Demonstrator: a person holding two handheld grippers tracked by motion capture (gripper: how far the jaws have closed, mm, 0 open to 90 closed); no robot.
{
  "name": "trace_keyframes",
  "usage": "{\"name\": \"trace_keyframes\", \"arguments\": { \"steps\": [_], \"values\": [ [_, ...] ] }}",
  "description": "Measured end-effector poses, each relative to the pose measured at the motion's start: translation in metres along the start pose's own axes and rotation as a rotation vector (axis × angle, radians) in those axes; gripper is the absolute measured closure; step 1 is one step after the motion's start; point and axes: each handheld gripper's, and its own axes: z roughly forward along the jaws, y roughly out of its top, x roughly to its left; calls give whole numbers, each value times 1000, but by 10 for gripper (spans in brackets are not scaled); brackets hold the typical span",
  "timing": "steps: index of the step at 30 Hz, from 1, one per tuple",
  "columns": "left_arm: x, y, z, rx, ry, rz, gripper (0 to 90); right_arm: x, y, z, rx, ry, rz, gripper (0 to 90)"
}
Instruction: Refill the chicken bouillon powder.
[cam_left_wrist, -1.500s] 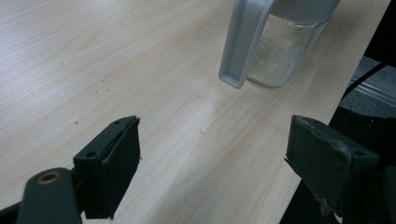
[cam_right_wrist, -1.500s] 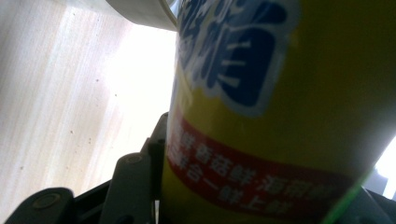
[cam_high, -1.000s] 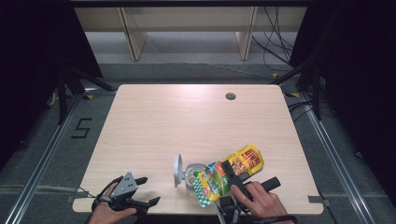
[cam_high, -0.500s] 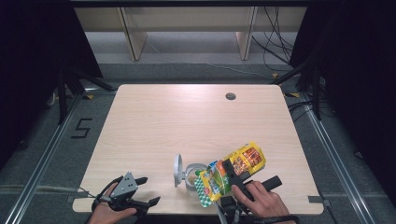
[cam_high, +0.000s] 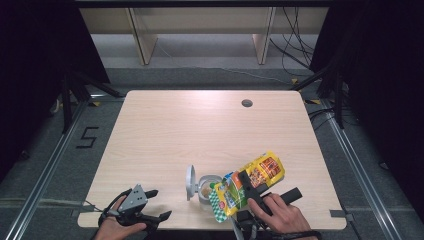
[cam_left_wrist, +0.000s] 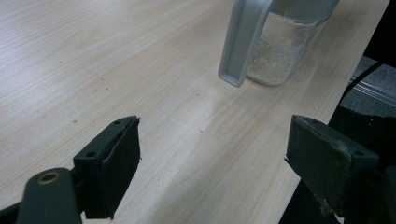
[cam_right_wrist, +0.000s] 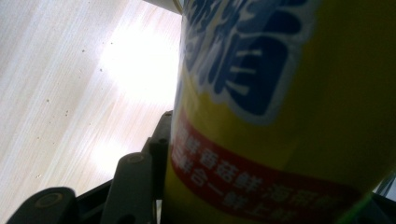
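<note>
A yellow bag (cam_high: 248, 184) with bright pictures and a red band was held in the right gripper (cam_high: 250, 187), near the front edge of the wooden bench (cam_high: 200, 130). The gripper's black fingers (cam_high: 243, 178) were clamped on the bag, one on each side. In the right gripper view, the bag (cam_right_wrist: 289, 116) sat very close to the camera, with big blue letters on it, and one finger (cam_right_wrist: 161, 140) pressed against its side. The bag was tipped, with its low end over a small clear jar (cam_high: 206, 188). The jar stood on the bench, touching or just beside the bag. Its grey lid (cam_high: 190, 182) was flipped up on the left side. In the left gripper view, the jar (cam_left_wrist: 282, 51) had pale crumbs in the bottom, and the lid (cam_left_wrist: 243, 39) hung down in front of it. The left gripper (cam_high: 142, 210) rested at the front left corner of the bench, well apart from the jar. Its fingers (cam_left_wrist: 109, 165) were wide apart with nothing between them, just bare wood. A hand (cam_high: 280, 215) held the right gripper from below.
</note>
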Motion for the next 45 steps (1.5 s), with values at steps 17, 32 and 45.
{"name": "trace_keyframes", "arguments": {
  "steps": [17,32,45],
  "values": [
    [1,0,-1,18,9,5,170,1,-1,1,-5,10,39,559],
    [0,0,0,8,3,-7,170,1,-2,-2,3,-8,32,560],
    [0,0,0,7,-3,-7,170,-2,1,-2,-2,-11,-73,560]
  ]
}}
